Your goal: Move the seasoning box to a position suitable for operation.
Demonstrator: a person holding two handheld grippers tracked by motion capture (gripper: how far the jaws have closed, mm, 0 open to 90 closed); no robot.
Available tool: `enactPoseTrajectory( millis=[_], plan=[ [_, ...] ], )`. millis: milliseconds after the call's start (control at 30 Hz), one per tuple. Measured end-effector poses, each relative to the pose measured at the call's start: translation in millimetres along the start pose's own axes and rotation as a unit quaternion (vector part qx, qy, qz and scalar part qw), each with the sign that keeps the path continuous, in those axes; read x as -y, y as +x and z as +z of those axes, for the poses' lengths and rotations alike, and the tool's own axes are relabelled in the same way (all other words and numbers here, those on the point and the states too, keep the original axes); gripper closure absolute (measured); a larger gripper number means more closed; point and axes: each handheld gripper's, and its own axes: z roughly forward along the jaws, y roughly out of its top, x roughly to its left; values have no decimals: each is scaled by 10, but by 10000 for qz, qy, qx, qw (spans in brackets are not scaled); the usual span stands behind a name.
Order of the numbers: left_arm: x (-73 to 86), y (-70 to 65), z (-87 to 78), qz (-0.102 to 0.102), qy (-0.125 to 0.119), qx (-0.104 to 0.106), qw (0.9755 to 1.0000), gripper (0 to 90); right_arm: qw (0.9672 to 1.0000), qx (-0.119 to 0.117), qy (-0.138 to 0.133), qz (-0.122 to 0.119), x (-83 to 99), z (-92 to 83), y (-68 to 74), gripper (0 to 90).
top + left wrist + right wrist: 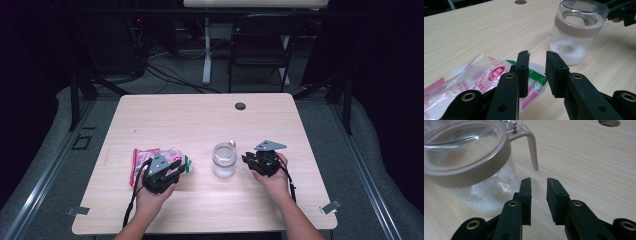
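Note:
A clear glass jar point(224, 159) with a tan collar, a clear lid and white powder at its bottom stands upright near the table's middle front. Left of it, flat on the wood, lies a clear plastic bag point(150, 157) with red, pink and green print. My left gripper point(176, 171) sits over the bag's right end. In the left gripper view its jaws point(537, 53) stand a little apart with nothing between them, above the bag point(474, 77), with the jar point(577, 37) beyond. My right gripper point(247, 159) is just right of the jar. Its jaws point(539, 180) are open and empty, near the jar's point(474, 165) tan latch lever.
The light wooden table point(200, 115) has a round cable hole point(240, 106) at its far middle. A metal clip point(331, 206) sits on the front right edge, another on the front left point(77, 211). Beyond the table stand a dark chair point(260, 45) and floor cables.

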Motion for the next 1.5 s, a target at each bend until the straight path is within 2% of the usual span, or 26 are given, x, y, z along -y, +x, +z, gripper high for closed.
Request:
enactPoseTrajectory(
  millis=[167, 300, 567, 800, 867, 967, 1000, 1100, 1233, 1367, 1500],
  plan=[
    [43, 47, -136, -60, -120, -154, 9998, 726, 9999, -103, -79, 12, -80, 99, -58, 762],
    [93, 103, -227, -143, -129, -286, 9994, 725, 9994, -119, -67, -309, -128, 201, -67, 766],
    [190, 204, -380, -364, -140, -506, 9980, 716, 9977, -345, 178, -552, -197, 395, -113, 735],
    [252, 225, -476, -459, -125, -661, 9967, 714, 9972, -380, 258, -589, -235, 530, -88, 742],
    [270, 232, -512, -486, -137, -719, 9961, 714, 9975, -388, 304, -509, -244, 575, -103, 751],
    [286, 242, -535, -506, -132, -755, 9958, 714, 9977, -435, 326, -414, -248, 606, -121, 758],
    [290, 244, -541, -519, -124, -760, 9957, 714, 9976, -512, 329, -326, -249, 634, -127, 786],
    [302, 252, -557, -530, -126, -795, 9953, 714, 9972, -572, 352, -338, -254, 648, -119, 816],
    [302, 255, -556, -543, -137, -783, 9954, 714, 9970, -539, 362, -415, -256, 646, -110, 825],
    [279, 241, -523, -494, -152, -732, 9960, 714, 9961, -394, 480, -626, -253, 595, -80, 842],
    [256, 238, -489, -453, -165, -670, 9966, 714, 9965, -291, 495, -609, -233, 550, -77, 854]
  ],
)
